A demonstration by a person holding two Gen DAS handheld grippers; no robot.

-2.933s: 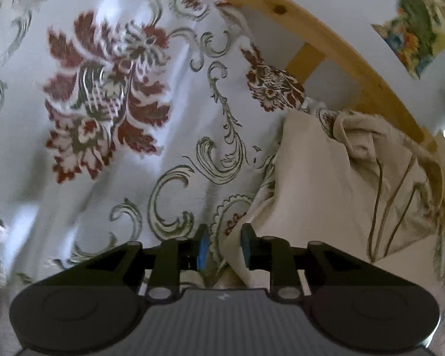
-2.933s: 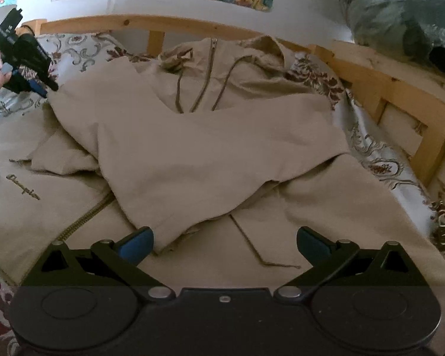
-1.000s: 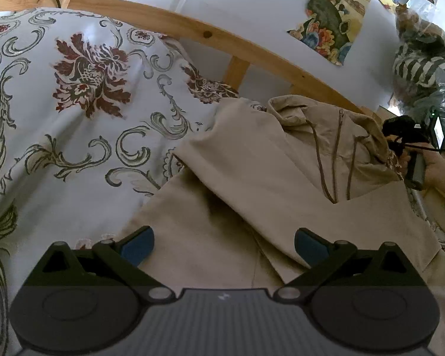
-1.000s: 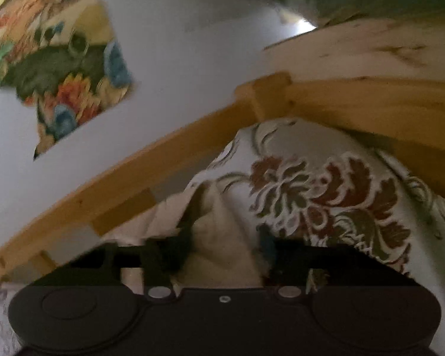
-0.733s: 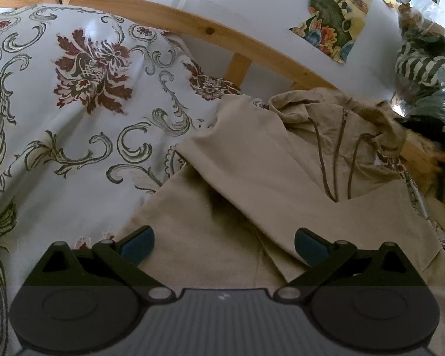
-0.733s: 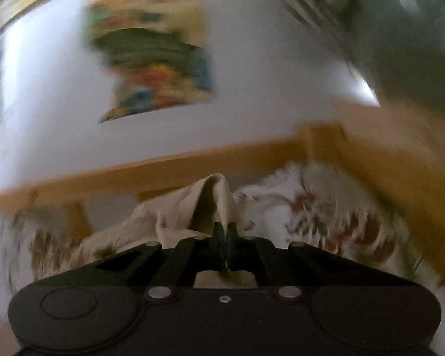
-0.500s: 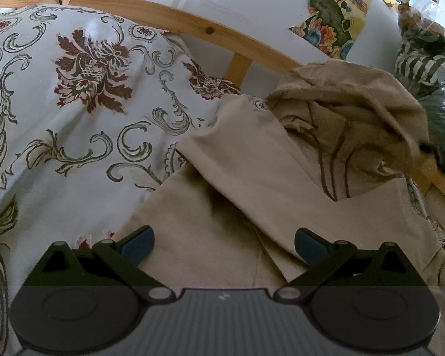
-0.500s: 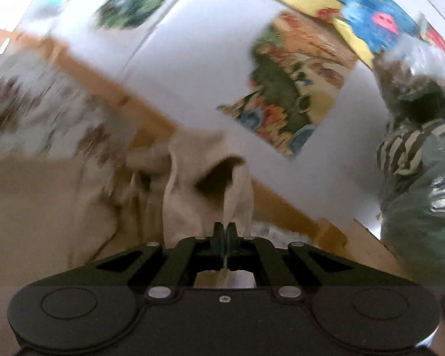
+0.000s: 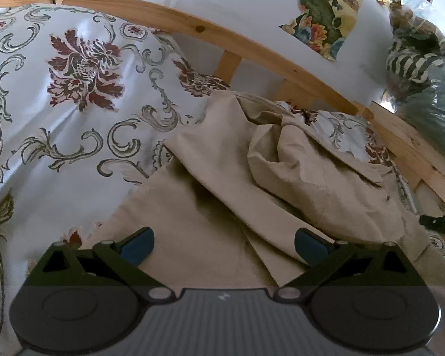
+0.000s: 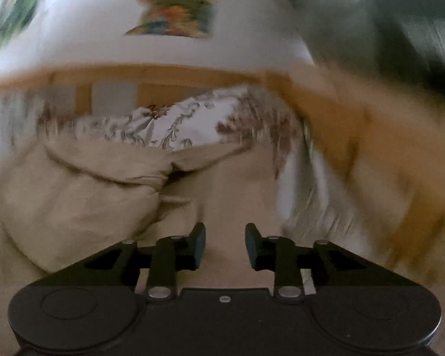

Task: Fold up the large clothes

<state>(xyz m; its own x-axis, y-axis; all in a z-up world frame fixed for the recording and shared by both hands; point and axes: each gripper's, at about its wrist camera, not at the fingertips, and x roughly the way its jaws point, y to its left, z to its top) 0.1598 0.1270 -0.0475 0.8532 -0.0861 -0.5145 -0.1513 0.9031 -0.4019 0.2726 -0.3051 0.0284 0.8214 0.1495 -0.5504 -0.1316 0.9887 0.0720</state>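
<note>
A beige hooded jacket [image 9: 296,178] lies on the bed with its hood [image 9: 284,145] folded down over its chest. My left gripper [image 9: 224,244] hovers wide open over the jacket's near folded layers, nothing between its blue pads. In the blurred right wrist view the same jacket [image 10: 83,201] fills the lower left, its hood bunched in a fold. My right gripper [image 10: 225,244] is above the fabric with its jaws opening; nothing is pinched between them. A dark part of the right gripper [image 9: 442,224] shows at the right edge of the left wrist view.
The flowered bedspread [image 9: 74,95] covers the bed to the left and behind. A wooden bed rail [image 9: 210,32] runs along the back and down the right side [image 10: 335,112]. Bagged items [image 9: 424,68] are piled past the rail at the right; pictures [image 9: 320,12] hang on the wall.
The right gripper carried the hood up and over, let it drop onto the jacket's chest and came apart. The left gripper stayed where it was, open.
</note>
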